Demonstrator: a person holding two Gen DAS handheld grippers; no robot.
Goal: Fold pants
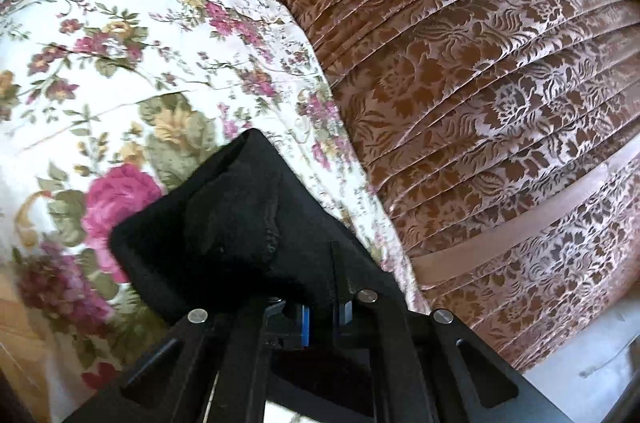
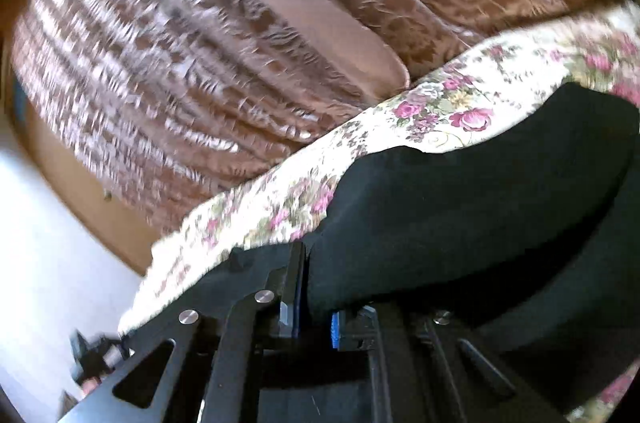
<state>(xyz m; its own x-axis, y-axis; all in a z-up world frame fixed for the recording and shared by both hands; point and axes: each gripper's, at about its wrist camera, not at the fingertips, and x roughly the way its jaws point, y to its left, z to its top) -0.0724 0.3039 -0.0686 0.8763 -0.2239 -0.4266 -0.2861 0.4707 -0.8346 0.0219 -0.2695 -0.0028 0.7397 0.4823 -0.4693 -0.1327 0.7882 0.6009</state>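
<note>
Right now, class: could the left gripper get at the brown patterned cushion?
Probably not yet: the left gripper is shut on the black pants, though nothing blocks the brown cushion beyond.

1. Ahead of my left gripper, the flowered sheet lay flat and open.
2. The brown patterned pillow rose to the right, blocking that side.
3. From the right wrist view, the black pants covered the near sheet; the pillow walled off the far side.

Pants: black fabric, bunched and raised at two pinched points, draped over the floral bedspread near its edge beside the brown patterned cover.
</note>
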